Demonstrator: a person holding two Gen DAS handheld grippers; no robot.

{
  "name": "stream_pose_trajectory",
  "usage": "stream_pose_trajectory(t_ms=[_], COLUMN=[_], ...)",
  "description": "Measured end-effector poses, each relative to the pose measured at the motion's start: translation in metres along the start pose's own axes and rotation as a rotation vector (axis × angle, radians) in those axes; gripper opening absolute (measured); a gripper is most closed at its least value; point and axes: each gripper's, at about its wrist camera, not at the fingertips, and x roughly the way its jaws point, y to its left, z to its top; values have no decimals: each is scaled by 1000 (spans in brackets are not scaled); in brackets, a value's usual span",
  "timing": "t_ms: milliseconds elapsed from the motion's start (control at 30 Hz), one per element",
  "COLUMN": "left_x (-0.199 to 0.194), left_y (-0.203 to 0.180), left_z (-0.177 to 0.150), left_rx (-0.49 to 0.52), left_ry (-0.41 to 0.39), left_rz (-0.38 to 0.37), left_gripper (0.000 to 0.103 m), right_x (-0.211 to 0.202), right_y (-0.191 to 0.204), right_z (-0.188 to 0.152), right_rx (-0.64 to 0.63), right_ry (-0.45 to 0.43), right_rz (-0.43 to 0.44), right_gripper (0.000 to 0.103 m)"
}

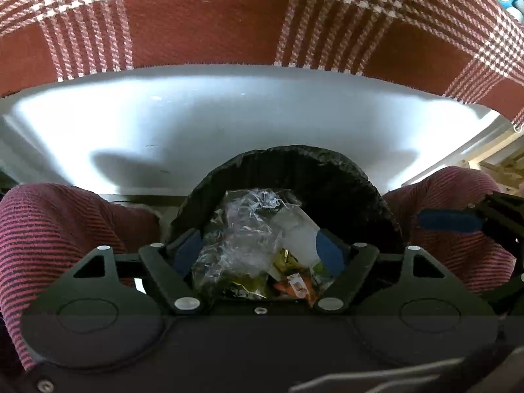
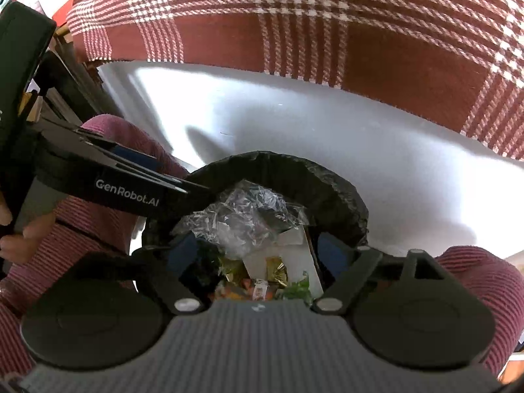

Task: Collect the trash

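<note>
A bin lined with a black bag [image 1: 294, 157] [image 2: 294, 167] stands between a person's knees. It holds crumpled clear plastic [image 1: 242, 226] [image 2: 249, 209], a white card piece [image 1: 298, 232] [image 2: 294, 252] and coloured wrappers [image 1: 288, 285] [image 2: 258, 288]. My left gripper [image 1: 258, 245] points down over the bin mouth, jaws open, with the plastic lying loose below and between the blue pads. My right gripper [image 2: 258, 249] hangs over the same opening, open, nothing pressed between its pads. The left gripper [image 2: 131, 177] also shows at the bin's left rim in the right wrist view.
A white table top [image 1: 229, 114] juts over the far side of the bin, draped with a red plaid cloth [image 1: 196, 26]. Knees in striped red fabric [image 1: 59, 229] [image 1: 458, 190] flank the bin closely. A hand [image 2: 19, 239] grips the left tool's handle.
</note>
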Motion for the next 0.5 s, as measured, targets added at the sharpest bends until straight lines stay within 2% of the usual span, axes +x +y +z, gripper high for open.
stream_pose_trajectory(t_ms=[167, 500], left_x=[1, 3], left_y=[3, 4], left_z=[0, 0], left_rx=[-16, -31], left_ry=[6, 16], left_rz=[1, 10], left_gripper=[79, 80], right_x=[0, 2], right_y=[-1, -1], right_z=[0, 0], right_rx=[9, 36], right_ry=[-1, 7], right_rz=[-8, -15], right_gripper=[91, 95])
